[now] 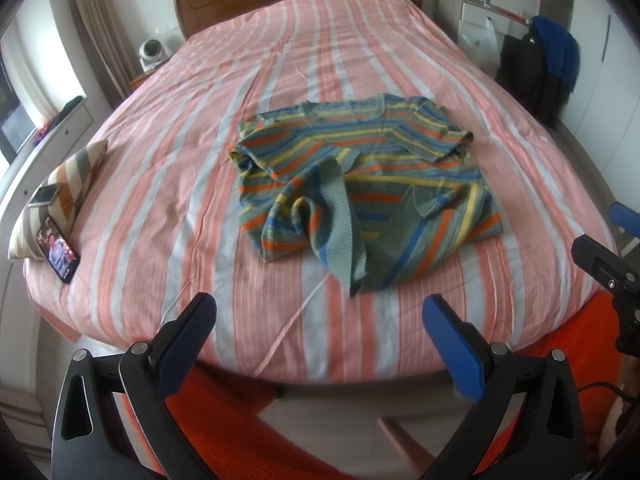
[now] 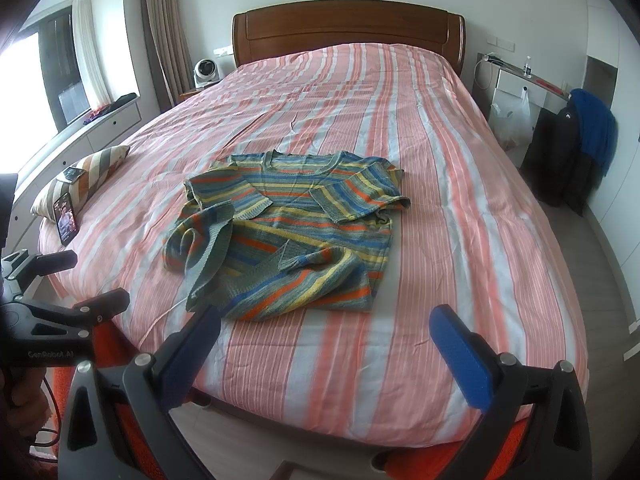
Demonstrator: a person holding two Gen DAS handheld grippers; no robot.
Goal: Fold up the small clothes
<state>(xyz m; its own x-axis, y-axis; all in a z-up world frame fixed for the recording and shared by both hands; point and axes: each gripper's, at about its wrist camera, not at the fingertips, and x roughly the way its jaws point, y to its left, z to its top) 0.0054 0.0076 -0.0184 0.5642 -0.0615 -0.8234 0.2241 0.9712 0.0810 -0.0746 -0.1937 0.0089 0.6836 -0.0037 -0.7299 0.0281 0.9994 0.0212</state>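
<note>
A striped knit sweater in green, blue, orange and yellow lies crumpled on the pink-and-white striped bed. Its collar points to the headboard and its lower hem is bunched and turned over. It also shows in the right wrist view. My left gripper is open and empty, held above the foot of the bed, short of the sweater. My right gripper is open and empty, also near the foot edge just short of the hem. The left gripper's body shows at the left of the right wrist view.
A striped cushion with a phone leaning on it sits at the bed's left edge. A wooden headboard is at the far end. A dark jacket and blue cloth hang at the right. An orange rug lies below.
</note>
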